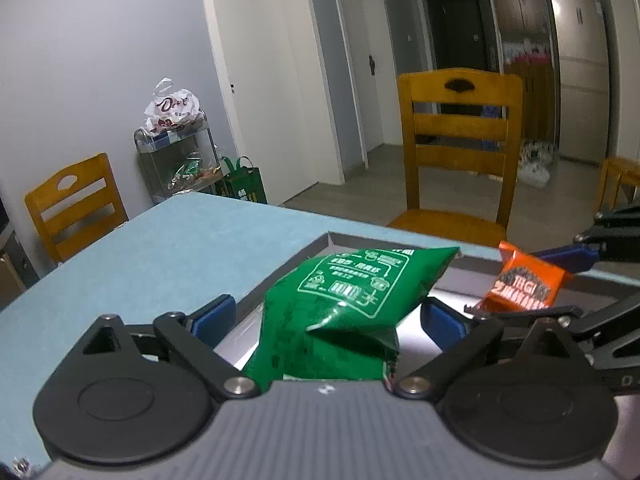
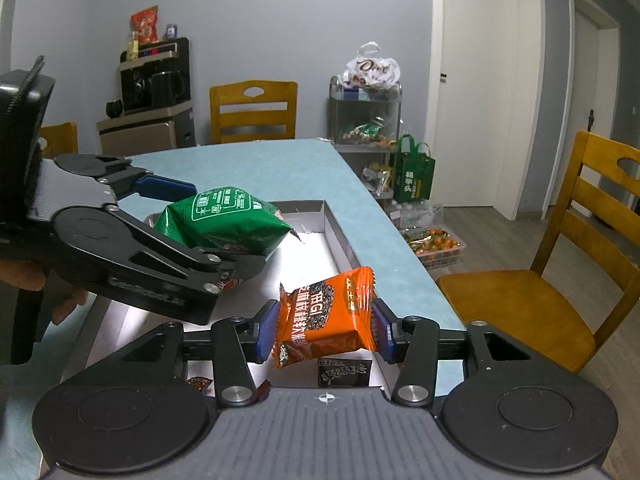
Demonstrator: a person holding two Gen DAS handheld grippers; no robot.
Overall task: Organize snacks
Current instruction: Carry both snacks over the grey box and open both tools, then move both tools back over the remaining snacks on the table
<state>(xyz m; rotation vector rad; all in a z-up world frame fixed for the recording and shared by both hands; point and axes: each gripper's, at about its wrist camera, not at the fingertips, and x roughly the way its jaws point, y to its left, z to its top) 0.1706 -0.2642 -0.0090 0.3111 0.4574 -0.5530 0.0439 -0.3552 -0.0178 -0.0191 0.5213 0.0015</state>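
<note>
A light blue table [image 2: 280, 168] carries an open grey box [image 2: 336, 232]; wooden chairs stand around it; the left gripper [image 1: 328, 316] has its blue pads spread wide, clear of the green snack bag [image 1: 348, 300] between them over the box; at 3 o'clock from that bag, the right gripper [image 2: 326, 330] clamps an orange snack packet [image 2: 324, 316] above the box.

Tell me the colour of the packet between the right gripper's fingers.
Orange packet, clearest in the right wrist view.
</note>
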